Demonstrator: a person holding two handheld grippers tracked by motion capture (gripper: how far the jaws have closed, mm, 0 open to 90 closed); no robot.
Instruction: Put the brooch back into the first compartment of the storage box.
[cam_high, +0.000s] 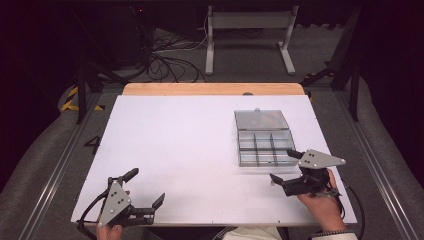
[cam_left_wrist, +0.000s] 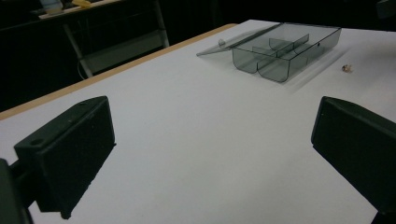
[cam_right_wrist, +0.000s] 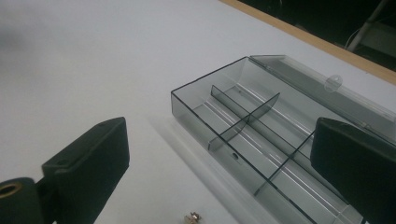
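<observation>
1. A clear box (cam_high: 264, 148) with dividers is seen on the right half of the white table (cam_high: 175, 150), lid (cam_high: 261, 119) laid flat open behind it.
2. The right gripper (cam_high: 286, 167) is held just beside the box's near right corner, jaws spread wide, nothing gripped.
3. In the right gripper view, the box (cam_right_wrist: 261, 140) is seen between and beyond the jaws; compartments look empty.
4. A small brass part (cam_right_wrist: 194, 217) is seen on the table just before the box, between the jaws, untouched.
5. The left gripper (cam_high: 146, 186) is held at the near left edge, well apart from the box, jaws spread, empty.
6. In the left gripper view, the box (cam_left_wrist: 285, 49) is seen far off, the brass part (cam_left_wrist: 346, 68) near it.
</observation>
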